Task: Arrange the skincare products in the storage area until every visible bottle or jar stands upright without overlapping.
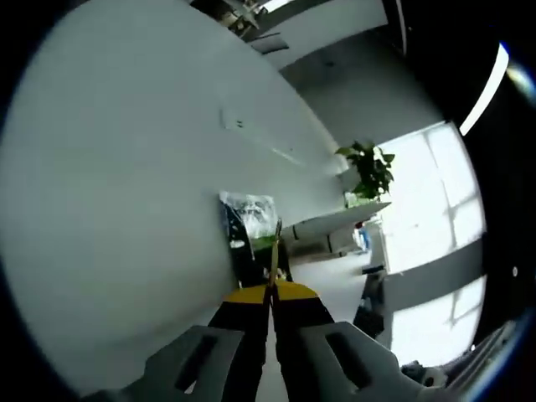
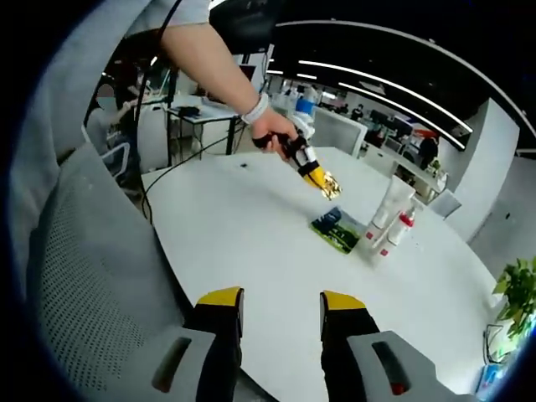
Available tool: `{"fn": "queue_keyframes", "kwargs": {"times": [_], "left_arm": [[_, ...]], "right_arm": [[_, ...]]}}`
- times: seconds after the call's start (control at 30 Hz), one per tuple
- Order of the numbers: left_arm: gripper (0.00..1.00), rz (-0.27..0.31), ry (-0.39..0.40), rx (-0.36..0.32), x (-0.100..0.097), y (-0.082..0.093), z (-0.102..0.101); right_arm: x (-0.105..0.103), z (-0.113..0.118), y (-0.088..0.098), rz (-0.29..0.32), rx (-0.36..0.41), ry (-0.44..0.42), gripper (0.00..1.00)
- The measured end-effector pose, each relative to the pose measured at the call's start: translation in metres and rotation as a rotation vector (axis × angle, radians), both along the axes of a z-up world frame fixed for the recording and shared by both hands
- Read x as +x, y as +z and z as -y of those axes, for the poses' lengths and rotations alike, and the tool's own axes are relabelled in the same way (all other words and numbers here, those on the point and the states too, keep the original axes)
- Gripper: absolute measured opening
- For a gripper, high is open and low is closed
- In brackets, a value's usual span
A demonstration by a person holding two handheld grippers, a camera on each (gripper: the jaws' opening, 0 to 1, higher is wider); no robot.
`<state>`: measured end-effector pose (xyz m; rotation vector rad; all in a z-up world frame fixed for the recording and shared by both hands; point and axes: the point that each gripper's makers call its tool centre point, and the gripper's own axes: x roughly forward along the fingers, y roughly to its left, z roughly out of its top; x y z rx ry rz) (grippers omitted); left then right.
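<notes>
Overhead in the right gripper view, a person's bare arm reaches in from the upper left, its hand (image 2: pixel 272 130) wrapped around the left gripper (image 2: pixel 327 186), whose yellow-tipped fingers point down toward the white round surface (image 2: pixel 251 243) and hang just above a flat green-and-blue packet (image 2: pixel 337 229) lying there. Just to the right of the packet stands a tall white tube (image 2: pixel 390 204), upright, and beside it a smaller white bottle with a red cap (image 2: pixel 402 228); a third small item with a red mark (image 2: pixel 376 247) sits at their foot, too small to tell whether it stands or lies. The three are close together, near the packet but apart from it. At the bottom of this view the right gripper (image 2: pixel 280 303) shows its own two yellow-tipped fingers spread wide with bare surface between them, holding nothing. A grey mesh chair back (image 2: pixel 92 276) fills the lower left. In the left gripper view, the left gripper (image 1: pixel 273 291) has its fingers pressed together with no gap showing and nothing visibly between them; past their tips lies the packet (image 1: pixel 249 219), seen edge-on and glossy, on the same white surface (image 1: pixel 126 209). Farther right, a potted green plant (image 1: pixel 368 172) stands before bright windows.
</notes>
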<state>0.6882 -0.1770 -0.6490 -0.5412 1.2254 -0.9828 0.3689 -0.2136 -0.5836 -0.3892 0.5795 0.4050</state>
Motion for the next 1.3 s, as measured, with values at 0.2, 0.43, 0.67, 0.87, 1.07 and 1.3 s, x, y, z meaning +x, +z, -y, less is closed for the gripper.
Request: {"fn": "queue_keyframes", "kwargs": {"times": [0.2, 0.43, 0.67, 0.87, 1.07, 1.3], "left_arm": [[0.0, -0.019, -0.014, 0.021, 0.008, -0.011, 0.001], [0.0, -0.076, 0.018, 0.048, 0.023, -0.028, -0.002], [0.0, -0.11, 0.019, 0.095, 0.031, -0.045, -0.003], [0.0, -0.126, 0.022, 0.133, 0.035, -0.055, -0.009], [0.0, -0.139, 0.033, 0.148, 0.041, -0.058, -0.013], [0.02, -0.13, 0.024, 0.193, 0.045, -0.066, -0.016]], "right_arm": [[0.001, 0.004, -0.002, -0.007, -0.009, -0.018, 0.32], [0.001, 0.004, -0.003, -0.013, -0.01, -0.019, 0.32], [0.001, 0.005, -0.006, -0.026, -0.015, -0.022, 0.31], [0.0, 0.005, -0.006, -0.028, -0.015, -0.022, 0.31], [0.0, 0.005, -0.007, -0.031, -0.017, -0.021, 0.31], [0.0, 0.006, -0.008, -0.035, -0.023, -0.024, 0.3]]}}
